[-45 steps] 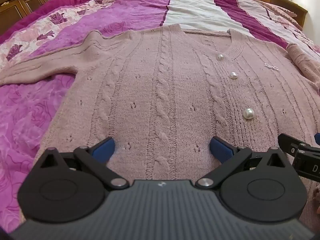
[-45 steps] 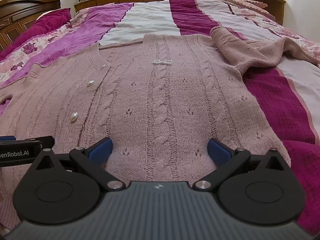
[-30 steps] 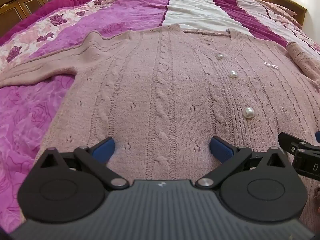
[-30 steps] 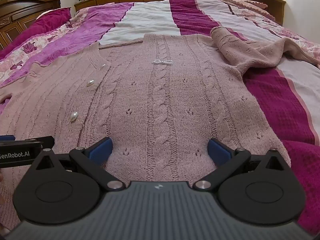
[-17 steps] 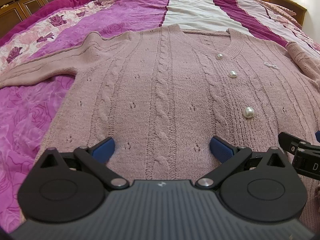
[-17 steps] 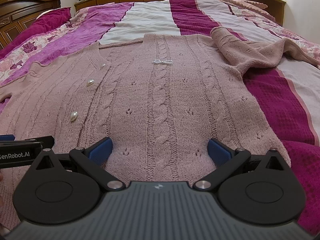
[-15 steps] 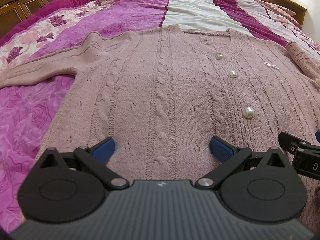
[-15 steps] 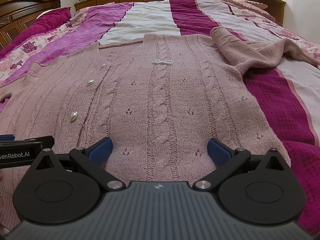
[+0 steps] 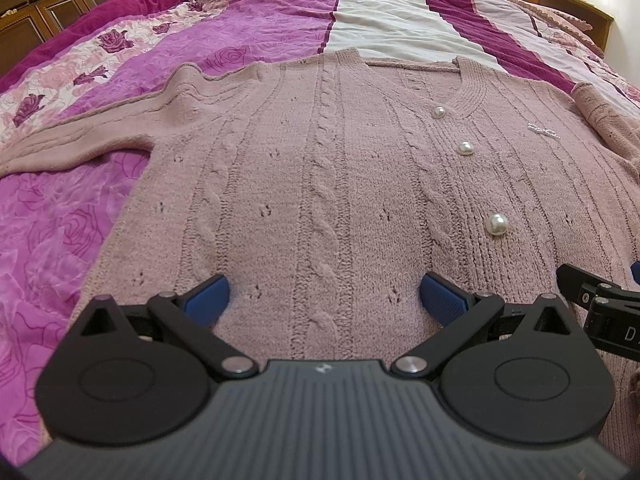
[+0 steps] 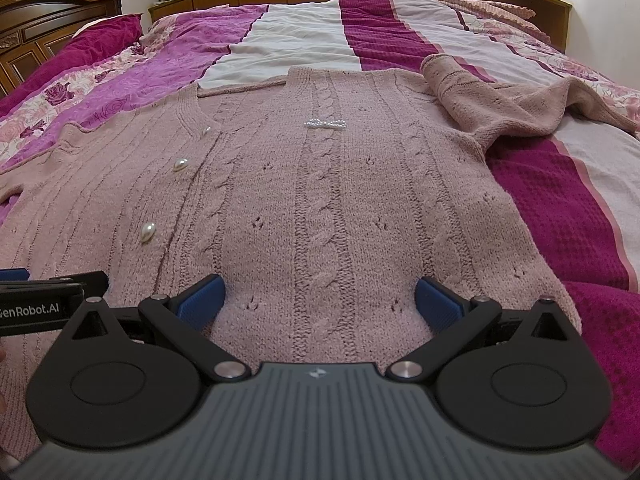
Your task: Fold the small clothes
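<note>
Two claws: I had the left gripper (image 9: 322, 296) and the right gripper (image 10: 318, 298) side by side at the near hem, both with blue pads spread wide apart and nothing between them.
Garment: dusty-pink cable-knit cardigan with pearl buttons (image 9: 332, 184) lay flat, front up, on the magenta, pink and white striped bedspread (image 9: 376, 20).
Key relation: cardigan stretched straight ahead of both claws, long axis running away from me, hem nearest, V-neck farthest.
Sleeves: left sleeve (image 9: 76, 144) ran out flat to the left, nearer my left claw; right sleeve (image 10: 496, 104) lay bunched at the right shoulder, nearer my right claw.
Contact: I could not tell whether the pads touched the knit or hung just above.
Hidden: hem edge sat under both gripper bodies; left cuff was cut off by the frame; right cuff was hard to pick out in the folds.
</note>
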The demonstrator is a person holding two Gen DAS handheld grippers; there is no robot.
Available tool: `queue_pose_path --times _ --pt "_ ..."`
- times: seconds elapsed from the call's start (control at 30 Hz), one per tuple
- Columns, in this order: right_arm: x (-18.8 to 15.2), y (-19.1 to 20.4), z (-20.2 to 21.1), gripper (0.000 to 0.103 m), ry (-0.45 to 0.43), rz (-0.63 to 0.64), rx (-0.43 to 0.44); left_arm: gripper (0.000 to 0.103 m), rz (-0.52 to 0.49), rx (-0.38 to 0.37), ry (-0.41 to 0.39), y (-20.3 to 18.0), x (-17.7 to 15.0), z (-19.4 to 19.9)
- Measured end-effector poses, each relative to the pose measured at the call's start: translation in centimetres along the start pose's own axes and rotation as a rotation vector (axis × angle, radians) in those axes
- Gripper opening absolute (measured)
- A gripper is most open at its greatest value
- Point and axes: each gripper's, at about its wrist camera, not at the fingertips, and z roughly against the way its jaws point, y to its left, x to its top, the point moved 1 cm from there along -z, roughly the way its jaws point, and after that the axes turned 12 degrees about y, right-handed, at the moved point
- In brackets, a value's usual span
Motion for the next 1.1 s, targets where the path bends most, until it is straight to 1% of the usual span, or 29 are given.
queue_pose_path --times 1.1 --pt "0.02 0.06 0.03 0.103 0.000 0.002 -0.003 0.103 0.000 0.000 0.001 0.13 0.19 0.04"
